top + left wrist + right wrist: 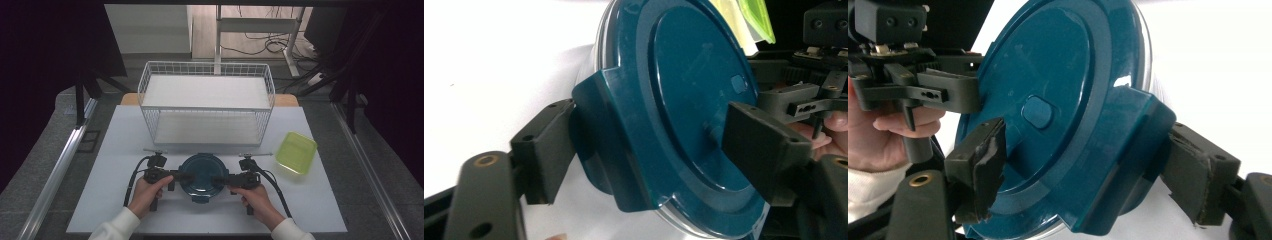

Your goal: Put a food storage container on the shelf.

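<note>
Below, we list items from largest to smallest.
Table (125, 200): white, bearing everything named.
Wire basket (207, 102): white, two shelves, both bare.
Round container (202, 175): teal lid on, at the near edge; we cannot see its contents.
Green box (296, 152): lidless, nothing inside, right of it.
Left gripper (179, 176): level, jaws astride the lid's left clasp, not clamping.
Right gripper (224, 180): level, jaws astride the right clasp, likewise slack.
Writing: we read none.
</note>
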A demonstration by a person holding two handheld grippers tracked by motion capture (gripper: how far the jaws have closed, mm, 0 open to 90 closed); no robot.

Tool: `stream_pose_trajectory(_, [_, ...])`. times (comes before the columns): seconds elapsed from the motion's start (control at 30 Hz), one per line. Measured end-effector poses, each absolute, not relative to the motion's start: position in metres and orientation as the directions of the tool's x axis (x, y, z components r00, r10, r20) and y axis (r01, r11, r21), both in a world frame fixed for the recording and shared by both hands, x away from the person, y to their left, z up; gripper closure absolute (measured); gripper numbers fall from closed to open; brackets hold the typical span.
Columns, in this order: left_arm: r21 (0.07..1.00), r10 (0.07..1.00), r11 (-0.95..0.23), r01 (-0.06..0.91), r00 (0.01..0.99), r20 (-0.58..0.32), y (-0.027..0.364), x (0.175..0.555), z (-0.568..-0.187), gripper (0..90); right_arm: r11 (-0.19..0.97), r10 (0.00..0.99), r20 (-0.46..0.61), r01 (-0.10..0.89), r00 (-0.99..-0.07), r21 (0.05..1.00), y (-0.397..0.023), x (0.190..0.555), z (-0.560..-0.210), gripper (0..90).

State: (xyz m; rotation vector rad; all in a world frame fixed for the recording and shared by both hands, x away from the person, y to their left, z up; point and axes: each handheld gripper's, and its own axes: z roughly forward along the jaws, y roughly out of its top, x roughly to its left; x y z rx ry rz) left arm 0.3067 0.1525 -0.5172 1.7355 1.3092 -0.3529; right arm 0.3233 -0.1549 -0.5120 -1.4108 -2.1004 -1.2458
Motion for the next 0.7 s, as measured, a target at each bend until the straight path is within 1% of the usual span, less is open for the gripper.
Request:
stream_pose_trajectory(0.07, [0.469,0.602,-0.016,0.883,0.383,-0.7,0.1545,0.3076,-0.5189,26.8,0.109,0.581,0.693,0.884,-0.428,0.455,-0.1589,0.3257,-0.5118,29.2])
stream_pose_trajectory(0.5, [0.442,0.586,-0.007,0.897,0.361,-0.725,0.1566,0.3097,-0.5203,29.2,0.099,0.566,0.713,0.893,-0.414,0.439,-0.1625,0.3285,-0.5124,32.4])
stream_pose_trajectory(0.57, [0.445,0.584,-0.01,0.896,0.366,-0.724,0.155,0.3097,-0.5212,28.1,0.099,0.566,0.712,0.892,-0.415,0.441,-0.1625,0.3285,-0.5124,32.4])
stream_pose_trajectory(0.6, [0.444,0.584,-0.017,0.896,0.369,-0.723,0.1533,0.3097,-0.5218,25.0,0.1,0.566,0.711,0.891,-0.417,0.443,-0.1625,0.3285,-0.5124,32.5])
stream_pose_trajectory(0.7, [0.437,0.587,-0.029,0.899,0.369,-0.72,0.1498,0.3096,-0.5216,22.8,0.1,0.565,0.711,0.891,-0.418,0.443,-0.1626,0.3286,-0.5124,32.7])
